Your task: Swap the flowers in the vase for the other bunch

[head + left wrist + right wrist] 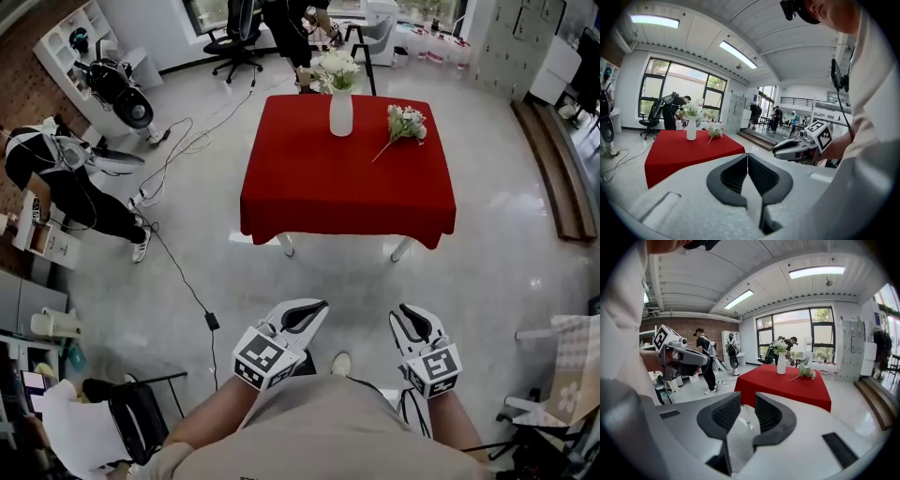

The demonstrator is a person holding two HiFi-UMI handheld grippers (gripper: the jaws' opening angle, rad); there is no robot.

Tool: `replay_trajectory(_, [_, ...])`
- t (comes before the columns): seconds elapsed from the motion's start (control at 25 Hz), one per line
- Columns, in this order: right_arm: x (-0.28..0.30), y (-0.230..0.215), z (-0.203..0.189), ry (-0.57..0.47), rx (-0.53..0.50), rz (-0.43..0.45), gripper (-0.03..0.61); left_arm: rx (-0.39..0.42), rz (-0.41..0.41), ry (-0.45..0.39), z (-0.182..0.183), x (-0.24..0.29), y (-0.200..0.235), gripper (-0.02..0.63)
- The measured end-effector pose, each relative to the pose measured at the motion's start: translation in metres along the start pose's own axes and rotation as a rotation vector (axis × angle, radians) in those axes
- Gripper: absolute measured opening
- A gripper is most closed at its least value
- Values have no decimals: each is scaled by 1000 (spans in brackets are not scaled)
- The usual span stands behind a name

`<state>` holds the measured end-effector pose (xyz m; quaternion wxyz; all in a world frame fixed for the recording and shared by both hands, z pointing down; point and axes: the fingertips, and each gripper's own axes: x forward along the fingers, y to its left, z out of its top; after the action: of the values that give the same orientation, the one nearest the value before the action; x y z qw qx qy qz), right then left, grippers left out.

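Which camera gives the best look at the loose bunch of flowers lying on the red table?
Head view: from above, the whole loose bunch, stem included, lies right of the vase. Both gripper views show it small, far off, side-on.

**Counter ahead, both bunches on it**

The vase (341,114) stands on the counter (347,202) toward its far edge, with a bunch of flowers (337,67) in it. The other bunch (405,123) lies on the counter just right of the vase (stem end toward the near side). The left gripper (302,314) and right gripper (412,323) sit side by side, well short of the counter.
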<state>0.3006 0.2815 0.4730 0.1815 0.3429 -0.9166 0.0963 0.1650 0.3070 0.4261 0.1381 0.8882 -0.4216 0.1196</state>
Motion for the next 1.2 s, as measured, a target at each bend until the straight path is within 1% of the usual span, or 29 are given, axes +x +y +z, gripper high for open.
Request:
replay_trajectory(0.04, [5,-4,-1,1,5,4,106,-14,4,7,-2,3,5,8])
replay_trajectory(0.08, [12,-8,-1,0,11,7,115,-22,3,14,-4,7,11,8])
replay_trajectory(0.16, [28,-17,1,-3,17,5,125,-15,-11,24,-6,15,23,9])
replay_trajectory(0.32, [72,-39,20,-16,1,-21,138,6,-53,-8,5,38,63,9])
replay_trajectory(0.48, [128,-59,58,-18,8,-53,145,6,-98,-23,28,59,120,9])
replay_trajectory(0.64, [190,-63,104,-19,-16,-68,146,20,-132,-5,47,61,179,8])
replay_trajectory(0.8, [252,-73,139,-36,0,-85,146,33,-169,2,56,60,230,8])
replay_trajectory(0.92, [292,-74,160,-37,-13,-84,146,26,-162,19,56,56,268,8])
replay_trajectory(1.0, [314,-78,172,-31,-22,-76,146,14,-149,12,60,57,288,6])
replay_trajectory(1.2, [365,-110,197,-23,-58,-67,155,-15,-94,-8,70,65,326,6])
